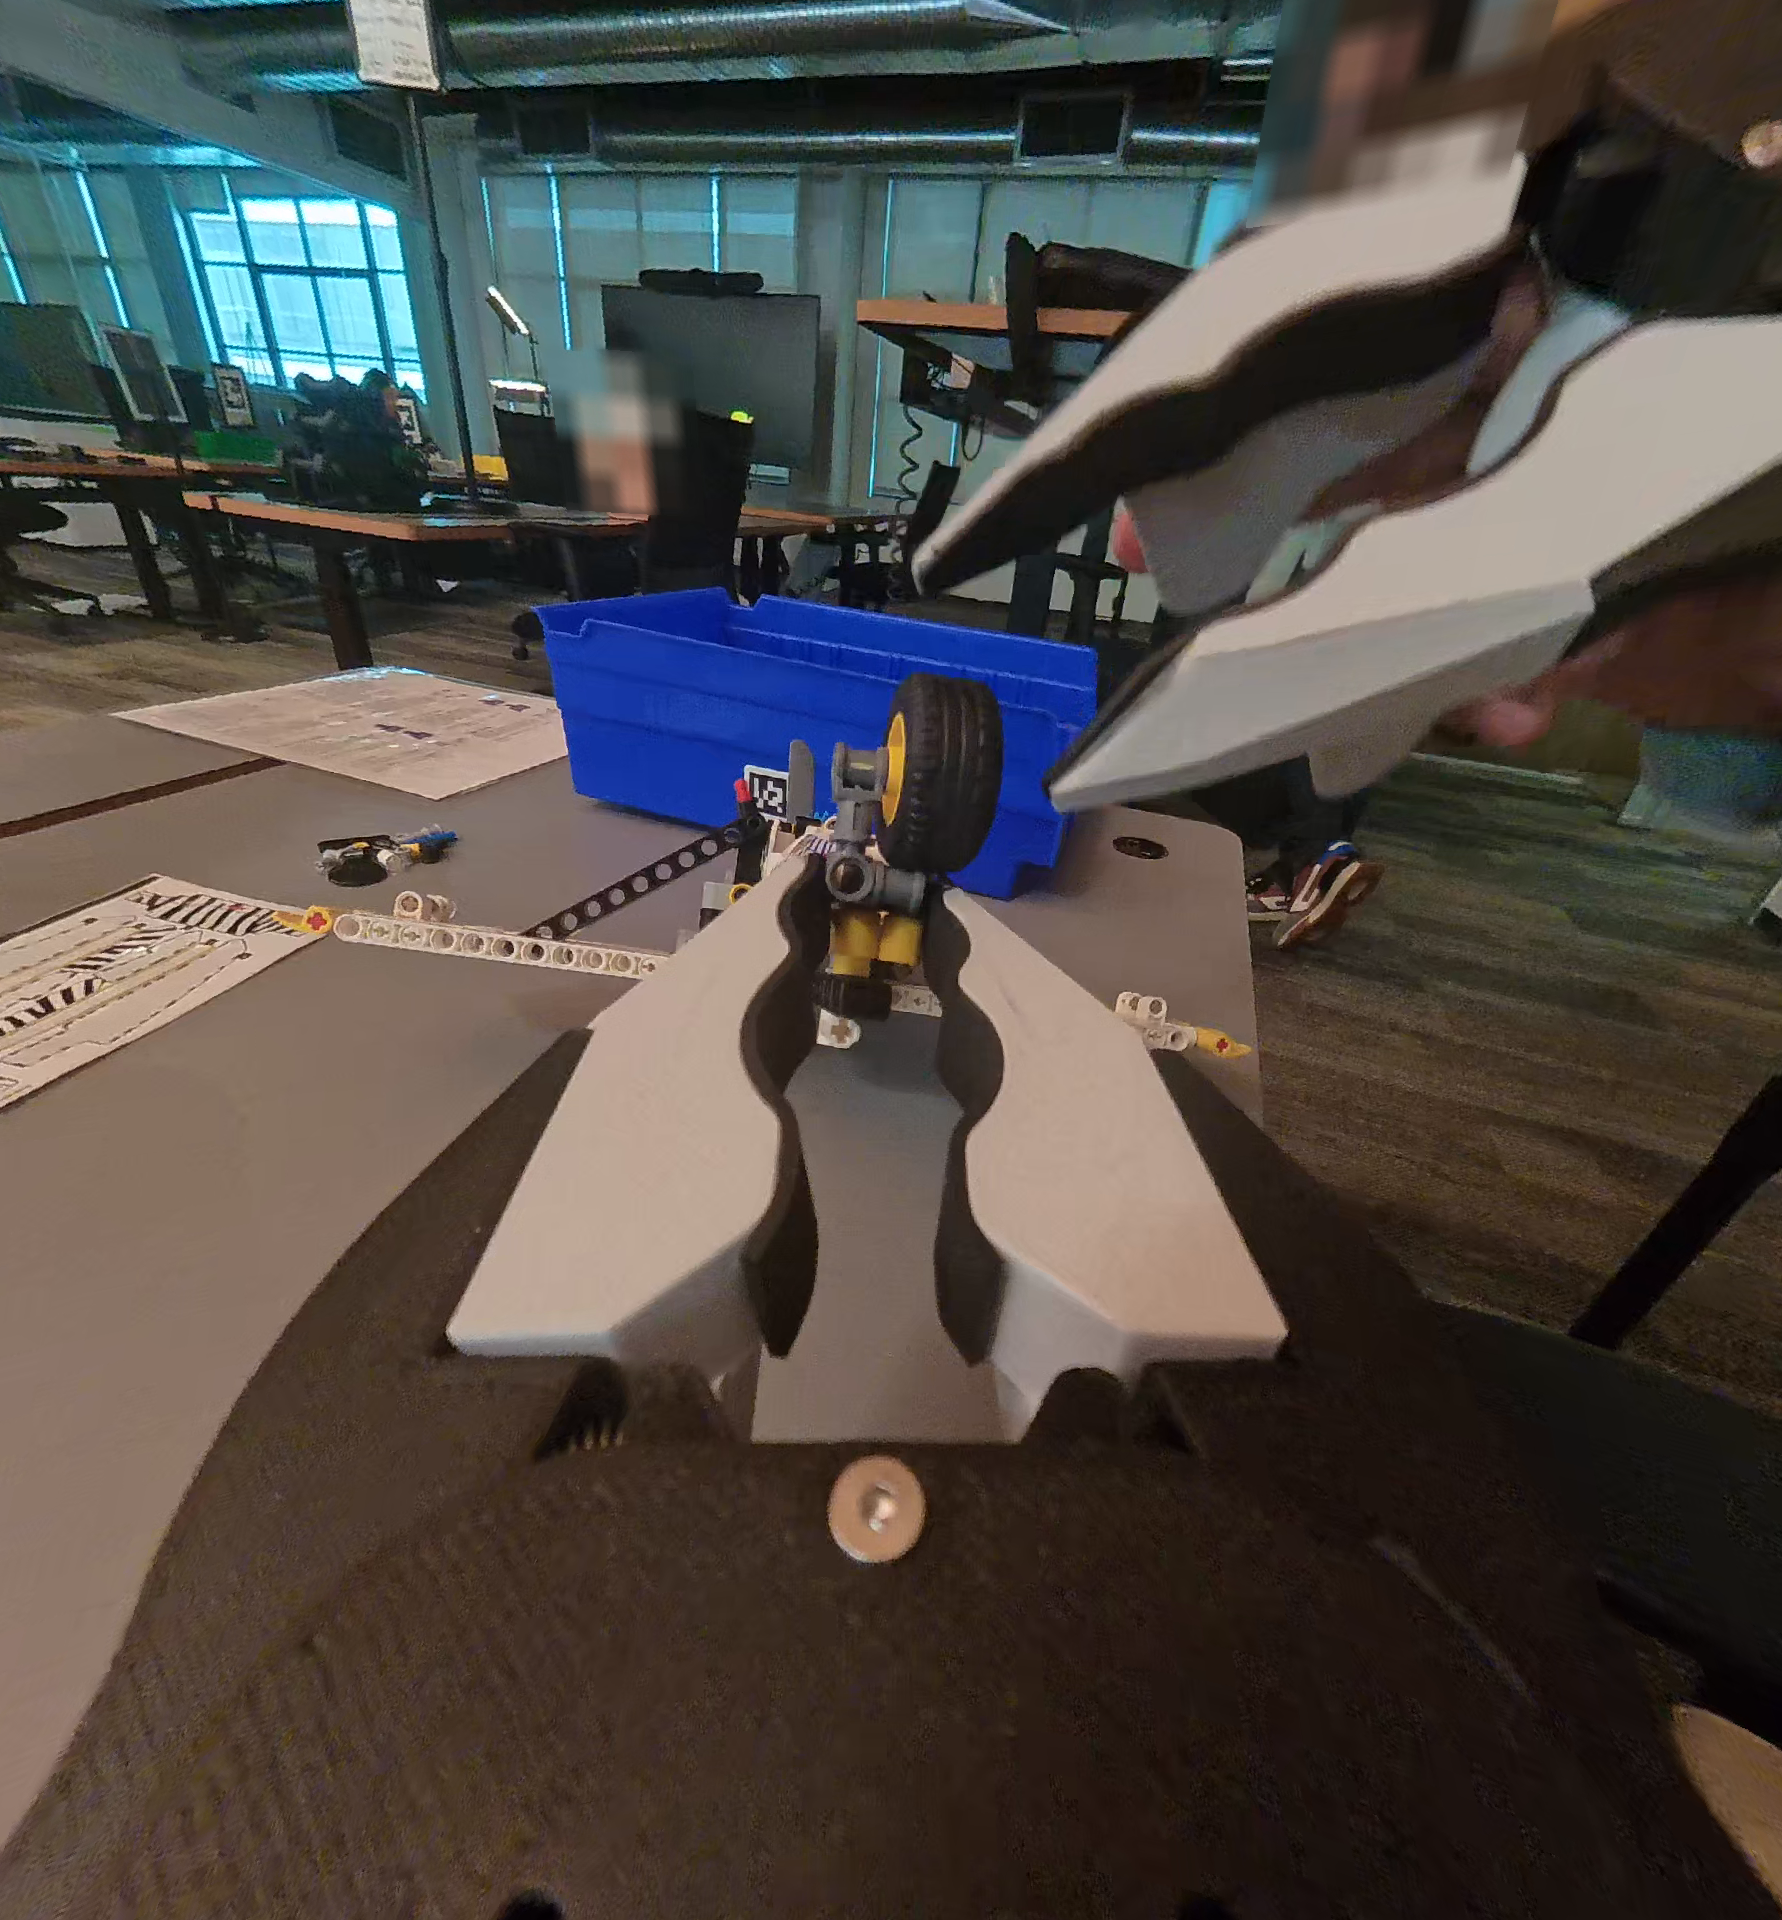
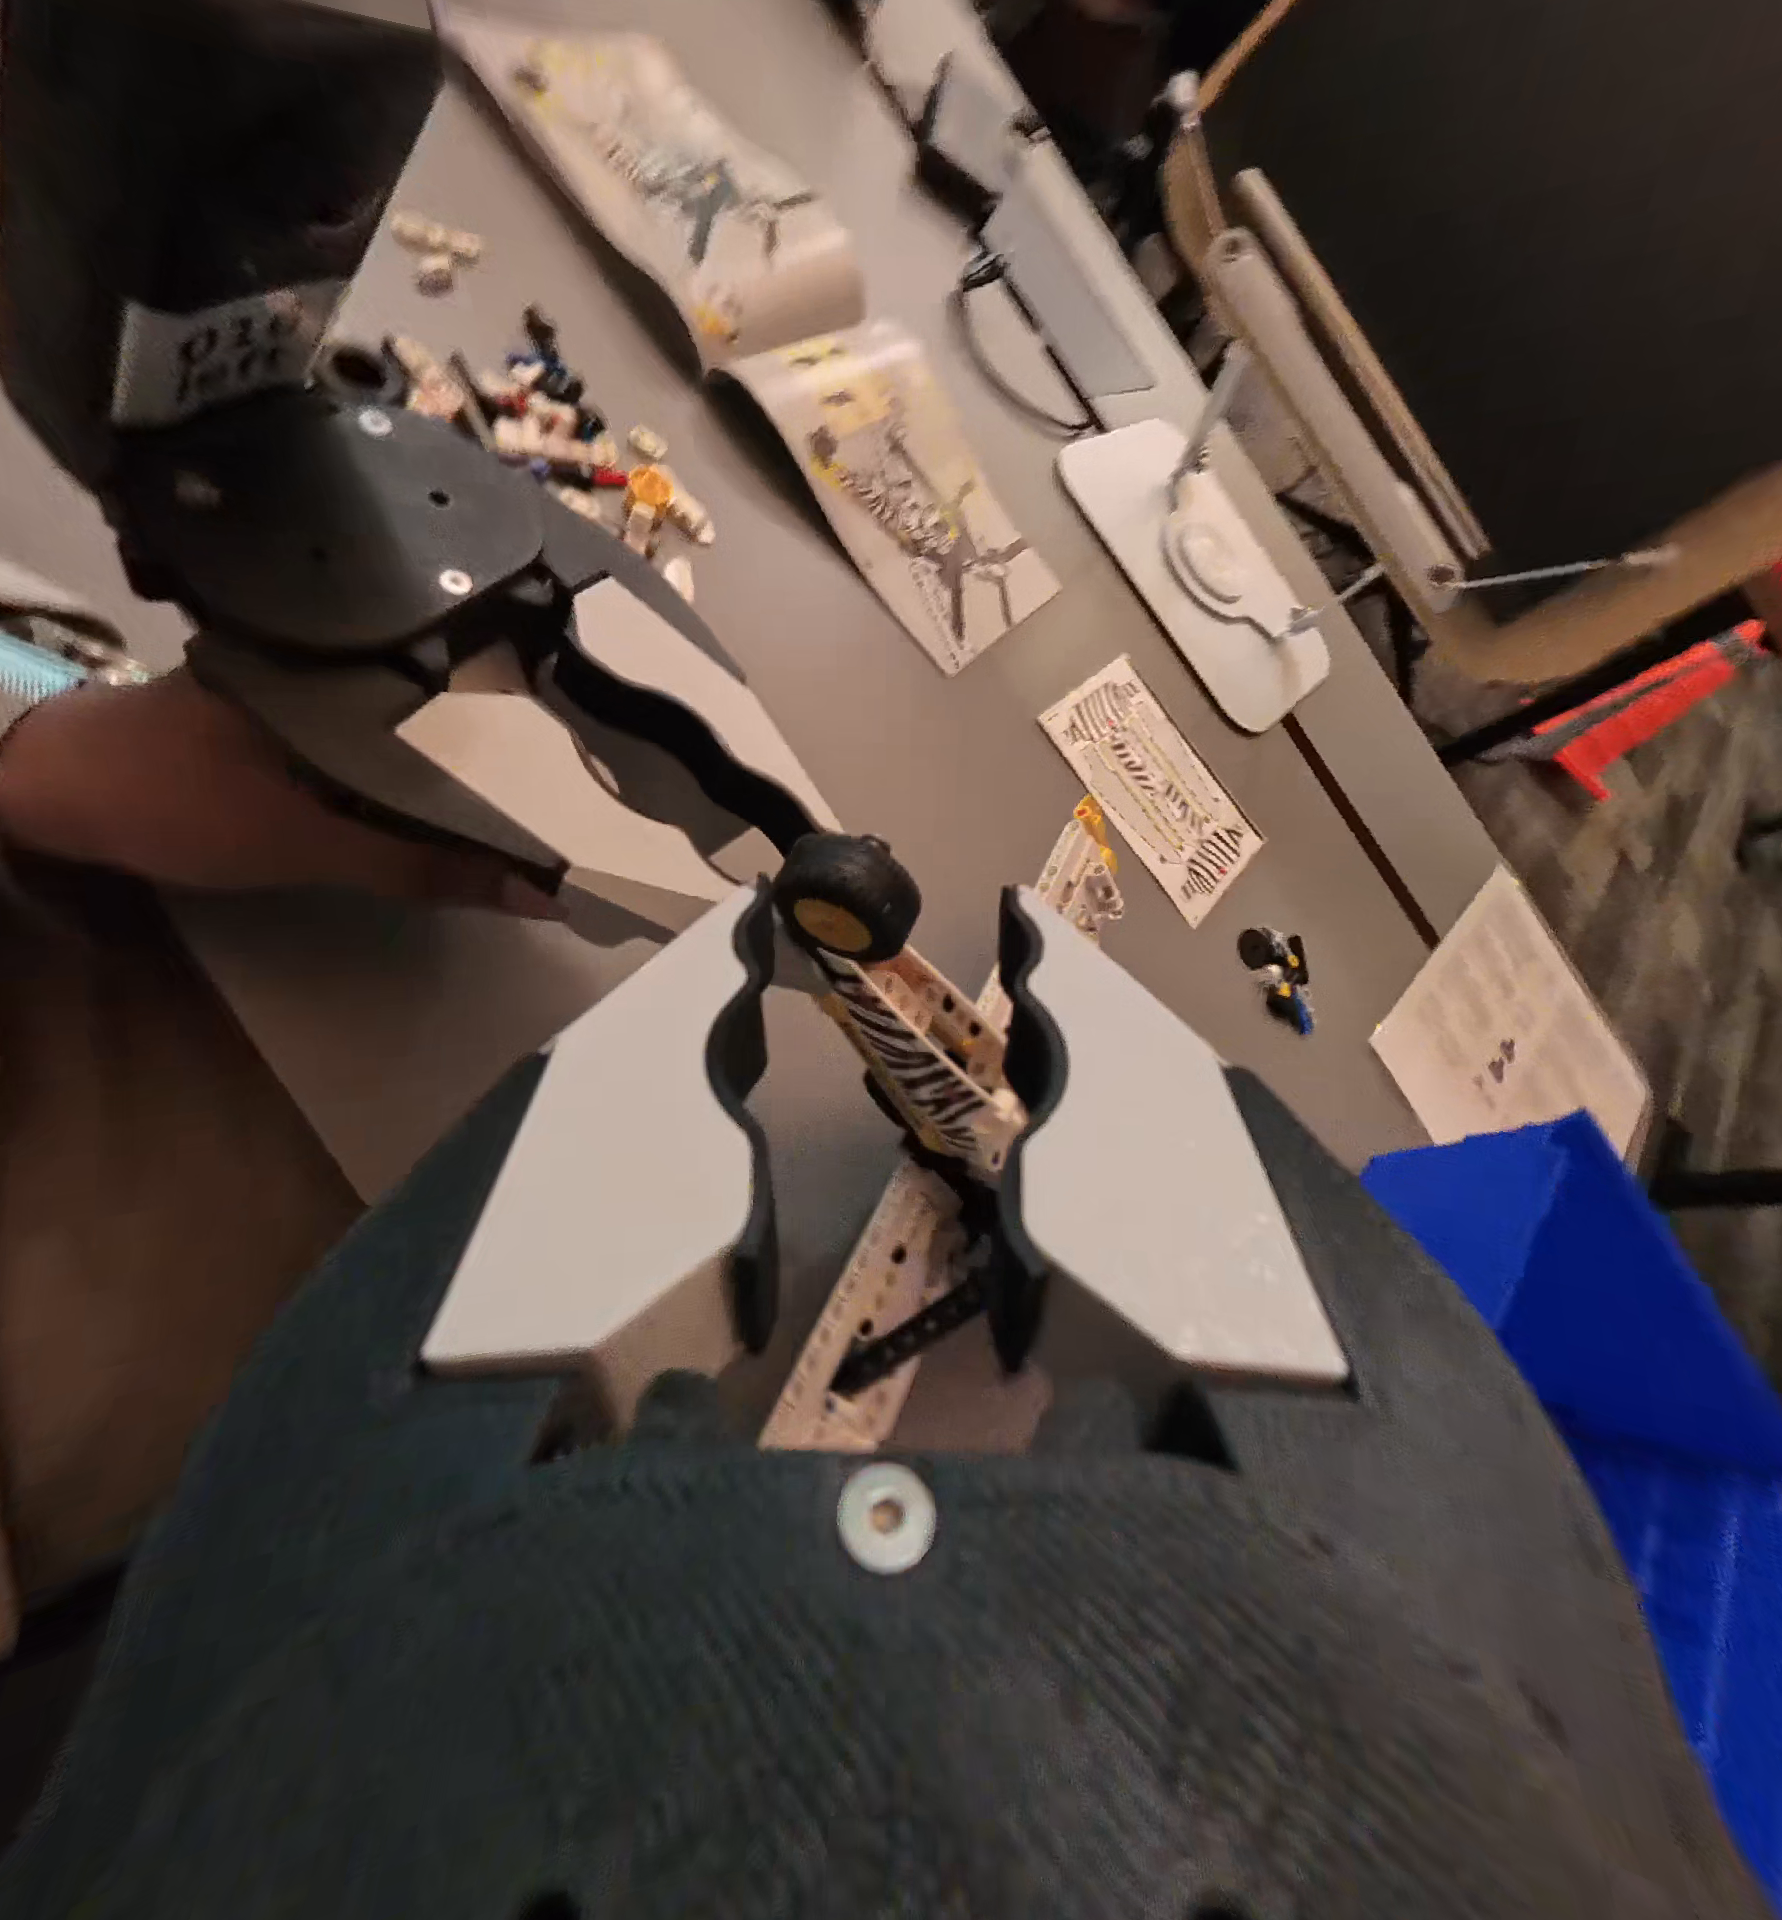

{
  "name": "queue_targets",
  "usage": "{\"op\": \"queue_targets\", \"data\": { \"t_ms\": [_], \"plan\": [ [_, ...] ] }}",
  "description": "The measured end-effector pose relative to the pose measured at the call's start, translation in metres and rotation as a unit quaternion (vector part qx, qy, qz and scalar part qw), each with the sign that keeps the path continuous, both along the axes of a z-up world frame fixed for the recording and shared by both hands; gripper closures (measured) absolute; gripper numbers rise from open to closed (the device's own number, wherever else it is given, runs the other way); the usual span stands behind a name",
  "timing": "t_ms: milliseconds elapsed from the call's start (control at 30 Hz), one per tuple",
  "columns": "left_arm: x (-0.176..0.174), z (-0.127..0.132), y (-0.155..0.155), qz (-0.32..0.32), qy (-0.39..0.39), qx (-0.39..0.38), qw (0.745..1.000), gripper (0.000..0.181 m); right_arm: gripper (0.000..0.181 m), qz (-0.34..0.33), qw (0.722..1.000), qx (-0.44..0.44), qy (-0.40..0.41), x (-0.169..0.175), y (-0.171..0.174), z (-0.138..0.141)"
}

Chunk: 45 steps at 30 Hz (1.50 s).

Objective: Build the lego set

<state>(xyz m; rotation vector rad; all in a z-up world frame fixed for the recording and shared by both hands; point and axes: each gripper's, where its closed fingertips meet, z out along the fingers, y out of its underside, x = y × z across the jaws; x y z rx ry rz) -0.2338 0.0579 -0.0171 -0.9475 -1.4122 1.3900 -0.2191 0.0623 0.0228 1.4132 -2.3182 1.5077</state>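
Left gripper (image 1: 871,894): we clench the lego model (image 1: 861,914), wheel (image 1: 944,769) at twelve o'clock.
Right gripper (image 2: 882,914): we hold it released, poised around the wheel.

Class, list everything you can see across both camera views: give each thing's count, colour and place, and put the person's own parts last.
Lego model: one, white with yellow and grey parts, between the left hand-held gripper's fingers.
Wheel: one, black tyre, yellow hub, atop the model.
Bin: one, blue, behind the model.
Sticker sheet: one, white with black stripes, table left.
Loose pieces: a mixed pile, far table.
Instruction booklet: one, open.
Table: grey.
Left hand-held gripper: shut on model.
Right hand-held gripper: open.
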Motion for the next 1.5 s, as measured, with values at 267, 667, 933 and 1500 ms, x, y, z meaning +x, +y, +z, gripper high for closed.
{"op": "queue_targets", "data": {
  "t_ms": [267,667,933,1500],
  "plan": [
    [-0.002,-0.002,0.003,-0.006,0.001,-0.001,1.0,0.166,0.142,-0.072,0.985,-0.124,-0.091,-0.004,0.01,-0.006],
    [-0.004,-0.005,0.005,-0.023,0.003,0.019,1.0,0.166,0.152,-0.094,0.981,-0.138,-0.102,0.001,-0.001,-0.018],
    [-0.003,-0.006,0.002,-0.025,0.008,0.036,0.999,0.166,0.152,-0.149,0.882,0.017,-0.448,0.0,-0.006,-0.018],
    [-0.003,-0.006,0.001,-0.021,0.005,0.029,0.999,0.166,0.129,-0.116,0.981,-0.121,-0.093,0.001,-0.003,-0.011]
  ]
}}
